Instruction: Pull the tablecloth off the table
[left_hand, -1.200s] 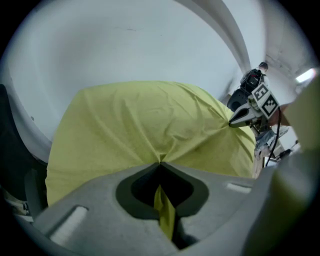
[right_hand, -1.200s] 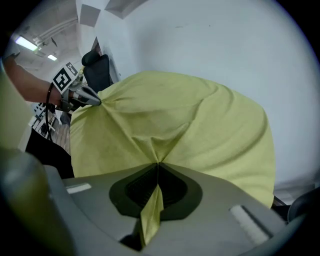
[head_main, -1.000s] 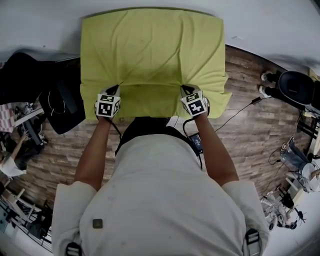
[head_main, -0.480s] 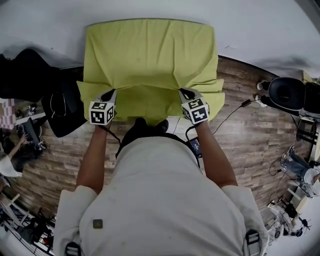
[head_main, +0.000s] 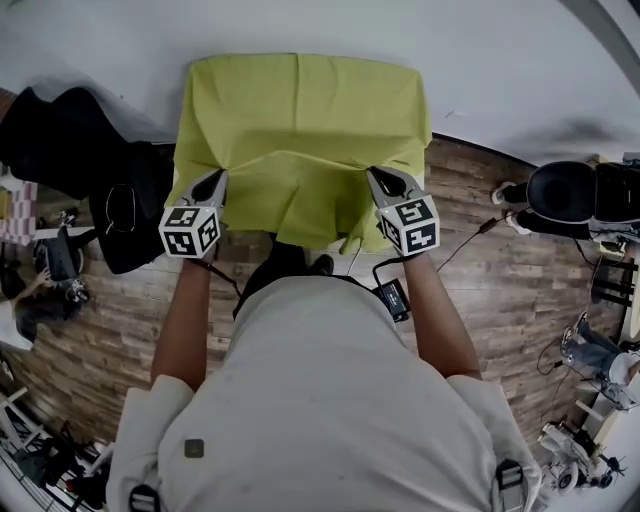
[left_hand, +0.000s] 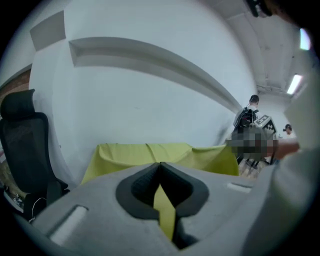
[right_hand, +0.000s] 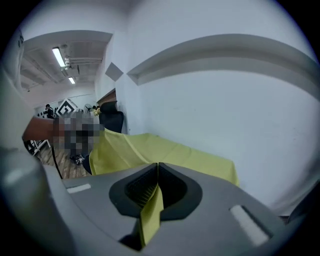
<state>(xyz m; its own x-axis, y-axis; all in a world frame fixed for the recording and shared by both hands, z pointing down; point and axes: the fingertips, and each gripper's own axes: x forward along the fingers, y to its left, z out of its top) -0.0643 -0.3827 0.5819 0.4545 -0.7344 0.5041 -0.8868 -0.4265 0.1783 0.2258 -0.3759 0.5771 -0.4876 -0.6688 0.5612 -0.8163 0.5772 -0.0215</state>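
**Head view.** The yellow-green fabric tablecloth (head_main: 300, 120) covers a table set against the white wall (head_main: 500, 60); the table itself is hidden beneath it. The cloth's near edge is lifted and drawn toward the person, with folds running from each grip point. The left gripper (head_main: 217, 180) is at the near-left edge and the right gripper (head_main: 379, 177) at the near-right edge. Jaw contact cannot be made out from here. Only this view shows the wood-plank floor (head_main: 480, 300) and the thin black cable (head_main: 470, 225) lying on it.

**Left gripper view.** The jaws are fully together, with a narrow strip of the cloth pinched between the pads and hanging below them. A black high-backed office chair (left_hand: 22, 145) stands upright to the left of the cloth.

**Right gripper view.** Same condition: the jaws are closed on a fold of the cloth. The far part of the cloth lies flat on top, and its side hangs down.
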